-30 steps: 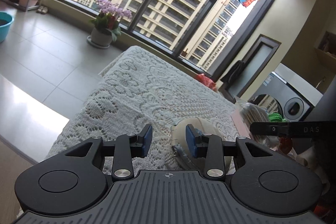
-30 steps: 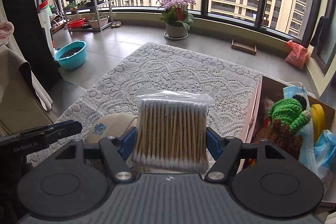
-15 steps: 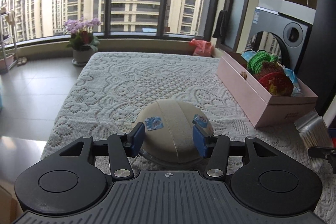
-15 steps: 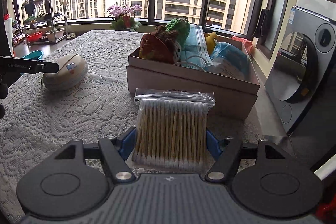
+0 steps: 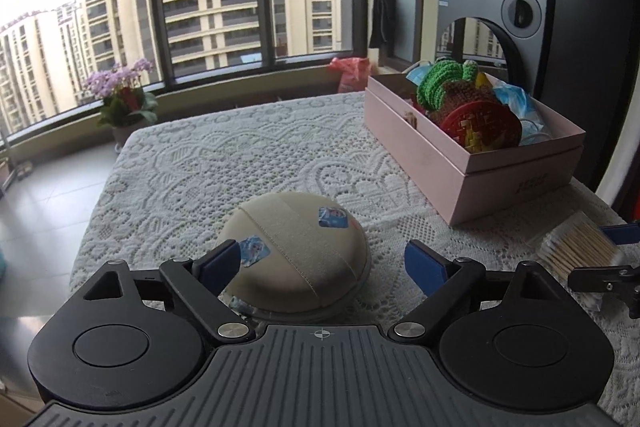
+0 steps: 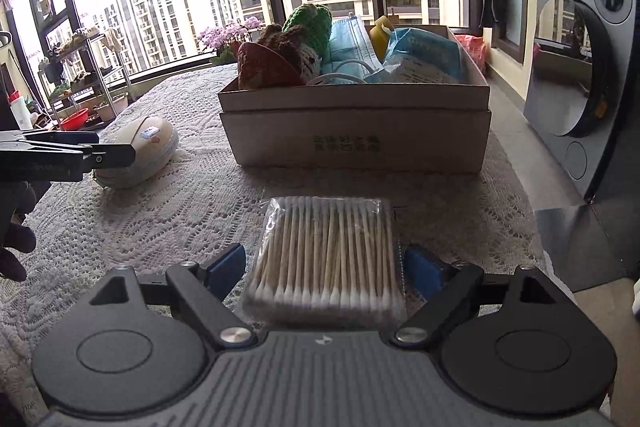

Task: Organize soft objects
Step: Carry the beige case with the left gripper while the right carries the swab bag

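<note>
A beige round puff (image 5: 298,251) with blue stickers lies on the lace tablecloth (image 5: 248,163). My left gripper (image 5: 322,263) is open around it, with the left pad beside it and the right pad apart from it. A clear bag of cotton swabs (image 6: 326,259) lies on the cloth between the open jaws of my right gripper (image 6: 324,265). The bag also shows in the left wrist view (image 5: 576,247). The puff also shows in the right wrist view (image 6: 138,151). The pink box (image 5: 472,163) holds a green crochet toy (image 5: 440,87), a red mat and blue masks.
The box stands at the table's far right, seen end-on in the right wrist view (image 6: 356,131). A washing machine (image 6: 580,67) stands right of the table. A potted flower (image 5: 124,103) sits on the floor by the window. The table edge drops off at the left.
Both grippers have opened wider. The right one has let go of the swab bag, which now lies on the cloth. The left gripper has turned right and closed in around the puff.
</note>
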The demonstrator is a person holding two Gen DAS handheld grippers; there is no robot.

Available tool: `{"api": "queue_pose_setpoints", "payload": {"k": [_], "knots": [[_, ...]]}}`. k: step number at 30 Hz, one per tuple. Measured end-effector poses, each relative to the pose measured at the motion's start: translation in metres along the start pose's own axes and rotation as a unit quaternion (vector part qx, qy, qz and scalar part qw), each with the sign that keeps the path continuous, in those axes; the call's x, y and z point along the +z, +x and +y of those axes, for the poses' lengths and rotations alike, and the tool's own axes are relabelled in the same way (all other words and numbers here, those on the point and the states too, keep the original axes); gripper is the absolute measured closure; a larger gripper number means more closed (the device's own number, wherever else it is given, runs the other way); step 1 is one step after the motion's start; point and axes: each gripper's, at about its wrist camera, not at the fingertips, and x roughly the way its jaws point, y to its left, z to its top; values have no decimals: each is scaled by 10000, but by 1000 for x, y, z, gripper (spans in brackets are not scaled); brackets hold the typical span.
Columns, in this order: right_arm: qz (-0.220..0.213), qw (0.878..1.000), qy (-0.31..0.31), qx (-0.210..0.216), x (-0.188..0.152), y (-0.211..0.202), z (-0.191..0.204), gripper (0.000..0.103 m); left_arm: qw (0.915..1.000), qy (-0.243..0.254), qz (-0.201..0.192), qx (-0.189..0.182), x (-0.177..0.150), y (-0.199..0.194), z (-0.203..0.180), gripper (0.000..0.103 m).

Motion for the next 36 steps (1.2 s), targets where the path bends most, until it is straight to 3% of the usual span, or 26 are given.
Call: {"api": "queue_pose_setpoints", "payload": {"k": [2,6,10,14,17,21,24,28,31,36], "knots": [[-16,10000,23,13,0,1,0,16,9996,-210,6,172,5,2,8,11],[-37,9999,86,40,0,2,-4,16,9947,-1013,145,62,13,17,37,11],[-42,10000,86,27,0,1,-2,15,9869,-1488,494,-368,9,39,53,9],[-28,10000,50,39,-2,1,-2,13,9749,-1998,559,-812,-1,48,63,8],[-20,10000,24,29,-2,2,-1,12,9769,-1889,564,-829,0,48,60,8],[-12,10000,-12,7,-2,3,1,12,9804,-1689,540,-862,6,45,52,16],[-12,10000,-16,5,-2,4,0,11,9871,-1311,284,-876,9,33,36,30],[-13,10000,-18,5,-3,4,0,11,9906,-845,163,-1064,12,17,11,32],[-13,10000,-16,8,-2,4,0,11,9902,-608,292,-1221,9,15,-7,32],[-22,10000,-10,4,-2,4,-1,11,9848,-853,381,-1461,9,24,-17,32]]}}
